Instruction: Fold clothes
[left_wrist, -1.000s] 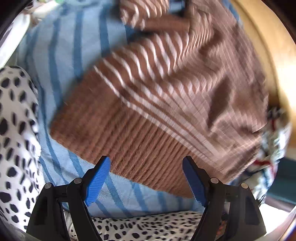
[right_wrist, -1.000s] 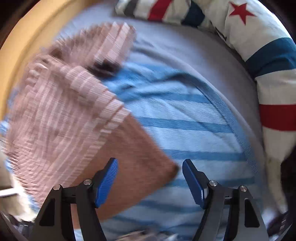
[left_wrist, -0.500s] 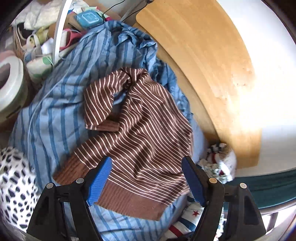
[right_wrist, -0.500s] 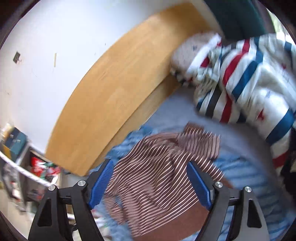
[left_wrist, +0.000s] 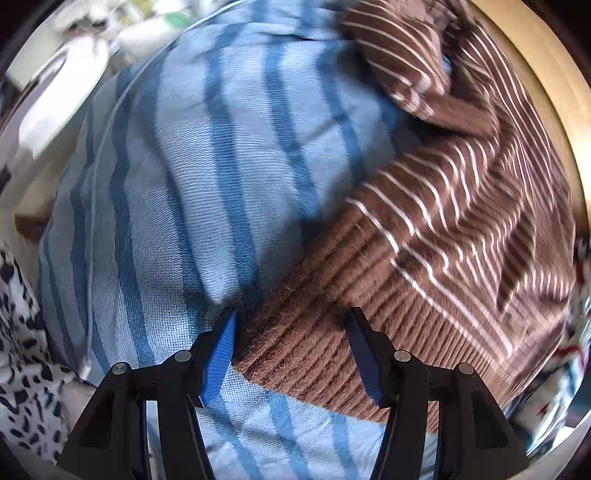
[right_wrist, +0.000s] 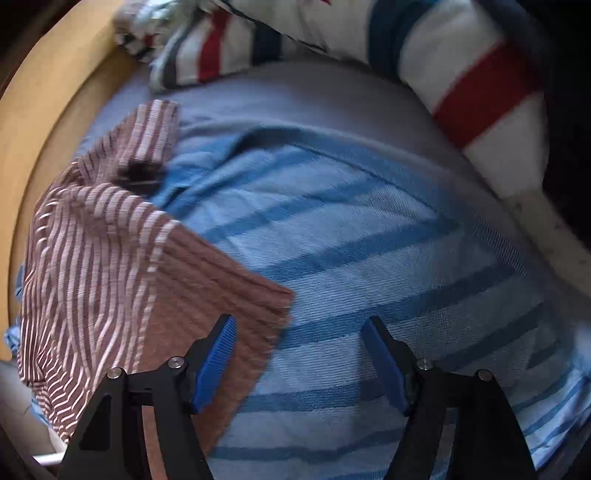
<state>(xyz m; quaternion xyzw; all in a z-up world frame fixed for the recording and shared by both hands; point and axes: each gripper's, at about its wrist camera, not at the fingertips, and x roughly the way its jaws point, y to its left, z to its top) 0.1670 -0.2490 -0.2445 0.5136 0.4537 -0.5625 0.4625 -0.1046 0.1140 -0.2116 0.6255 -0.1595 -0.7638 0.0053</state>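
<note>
A brown striped sweater (left_wrist: 424, 258) lies flat on a blue striped blanket (left_wrist: 221, 166) on a bed, and everything here is told from that sweater. Its plain ribbed bottom band is the part nearest both tools, and the band runs from one tool to the other. The left gripper (left_wrist: 291, 350) points down at one end of the band. That corner of the sweater sits right between its fingers (left_wrist: 221, 350), with the blanket edge just outside the left finger. Its jaws are closing, and they stand about half open; the fuzzy band fills the gap, but I cannot tell if both pads press on it yet. The right gripper (right_wrist: 299, 358) is over the other corner of the band. One of its fingers (right_wrist: 216, 354) is above the brown band, and the other is above bare blanket just beside the sweater, so the corner edge lies between them. Its jaws are wide and closing a little, and they hold nothing. The rest of the sweater stretches away from both tools toward a wooden bed side (right_wrist: 44, 122). A pillow with red and blue stripes (right_wrist: 443, 55) lies well apart from the sweater. I think both tools are about to pinch the two bottom corners, and the left one is nearer to a grip.
</note>
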